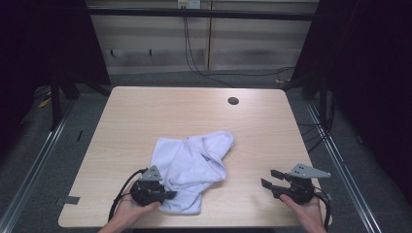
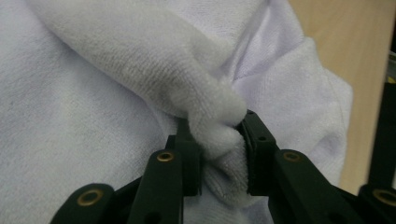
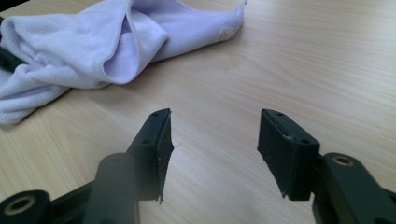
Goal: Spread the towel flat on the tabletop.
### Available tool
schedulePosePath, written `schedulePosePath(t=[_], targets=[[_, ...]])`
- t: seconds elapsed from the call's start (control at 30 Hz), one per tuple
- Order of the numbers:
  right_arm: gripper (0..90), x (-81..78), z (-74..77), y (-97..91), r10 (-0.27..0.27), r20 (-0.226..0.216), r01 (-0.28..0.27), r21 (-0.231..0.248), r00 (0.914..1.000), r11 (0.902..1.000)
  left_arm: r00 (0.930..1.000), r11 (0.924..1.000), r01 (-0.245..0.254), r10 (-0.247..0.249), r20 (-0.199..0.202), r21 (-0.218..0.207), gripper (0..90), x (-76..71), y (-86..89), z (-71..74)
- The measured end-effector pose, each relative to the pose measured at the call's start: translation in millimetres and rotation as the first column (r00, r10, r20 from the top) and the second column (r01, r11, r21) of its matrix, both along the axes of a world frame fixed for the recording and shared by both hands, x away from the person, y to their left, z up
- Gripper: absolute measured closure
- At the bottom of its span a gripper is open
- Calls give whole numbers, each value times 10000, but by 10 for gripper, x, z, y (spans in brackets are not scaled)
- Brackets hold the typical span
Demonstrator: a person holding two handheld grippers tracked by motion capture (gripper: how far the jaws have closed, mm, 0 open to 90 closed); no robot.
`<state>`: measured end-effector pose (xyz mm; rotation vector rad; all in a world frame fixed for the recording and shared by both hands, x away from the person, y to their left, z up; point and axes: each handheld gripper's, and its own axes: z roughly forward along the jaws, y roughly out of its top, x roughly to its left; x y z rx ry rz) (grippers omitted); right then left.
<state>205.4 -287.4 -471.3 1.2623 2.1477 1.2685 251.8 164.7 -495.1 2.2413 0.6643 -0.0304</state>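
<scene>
Table (image 1: 145,111): light wood top with rounded corners and a dark round hole (image 1: 233,101) near its far edge. The far half lies bare, as does a wide strip on the right between cloth and right gripper.

Towel (image 1: 192,165): white terry cloth, crumpled, lying on the near middle of the table, slightly left of centre. Its long axis runs on a diagonal, from the near edge by the left gripper up to a rounded, folded end pointing far-right. The near end stops close to the table's near edge. In the right gripper view the towel (image 3: 88,46) shows a stitched hem and a folded lobe at the upper left, well apart from that gripper's jaws.

Left gripper (image 1: 167,194): held in the left hand (image 1: 128,211) at the near-left part of the table, lying low and pointing right into the towel's near-left edge. In the left gripper view the left gripper (image 2: 219,149) has its jaws pressed on a bunched fold of towel (image 2: 140,79), the cloth pinched between the pads and bulging above them.

Right gripper (image 1: 269,178): held in the right hand (image 1: 308,213) near the table's near-right corner, pointing left toward the towel, with bare wood between. In the right gripper view the right gripper (image 3: 212,149) has its jaws standing apart, nothing between them, above bare table.
</scene>
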Motion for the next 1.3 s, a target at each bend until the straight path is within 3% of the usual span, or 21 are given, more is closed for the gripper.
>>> schedulePosePath(t=[0.2, 0.27, 0.4, 0.47, 0.57, 0.63, 0.7, 0.77, 0.83, 0.9, 1.03, 1.13, 1.2, 1.3], targets=[[500, -2, 18, 29, 142, -6, -142, 209, 9999, 9997, 9995, 9984, 195, -208, -245, -534, 499, -76, 132, 102], [513, 10, 24, 50, 271, 10, -271, 263, 9996, 9993, 9999, 9973, 144, -145, -1, -718, 427, -90, 196, 159], [555, 49, 34, 131, 523, -135, -520, 184, 9985, 9985, 9988, 9842, -365, 417, 265, -1732, 410, -17, 354, 341], [579, 76, 46, 182, 726, -186, -723, 146, 9972, 9973, 9960, 9775, -629, 742, 489, -2014, 408, 37, 384, 406], [598, 151, 86, 297, 1089, -175, -1085, 214, 9939, 9939, 9902, 9799, -928, 1094, 865, -1764, 448, 207, 339, 463], [584, 220, 111, 401, 1241, -128, -1240, 137, 9922, 9922, 9796, 9713, -1485, 1702, 1068, -1858, 476, 394, 281, 446], [578, 313, 124, 519, 1481, -92, -1481, 41, 9889, 9890, 9816, 9667, -1706, 1837, 528, -1909, 494, 605, 209, 390], [578, 433, 123, 612, 1773, -192, -1767, 289, 9840, 9838, 9812, 9715, -1767, 1866, 501, -1578, 483, 772, 116, 311], [585, 564, 110, 690, 1831, -246, -1825, 273, 9828, 9828, 9814, 9702, -1840, 1901, 248, -1577, 472, 888, 41, 214], [595, 674, 98, 756, 1979, -317, -1973, 207, 9797, 9801, 9809, 9678, -1905, 1944, 79, -1645, 444, 941, -17, 151], [622, 888, 86, 973, 2329, -277, -2325, 158, 9721, 9725, 9878, 9812, -1532, 1553, 91, -1170, 402, 944, -111, 83], [632, 987, 105, 1122, 2697, -116, -2698, -53, 9629, 9629, 9904, 9816, -1383, 1382, -101, -1320, 377, 935, -120, 81], [628, 1049, 130, 1192, 2808, -28, -2807, 204, 9597, 9596, 9909, 9824, -1343, 1348, -51, -1299, 370, 936, -126, 72], [601, 1152, 104, 1304, 3058, -160, -3048, 479, 9520, 9512, 9892, 9857, -1454, 1466, 80, -850, 350, 943, -174, 17]])
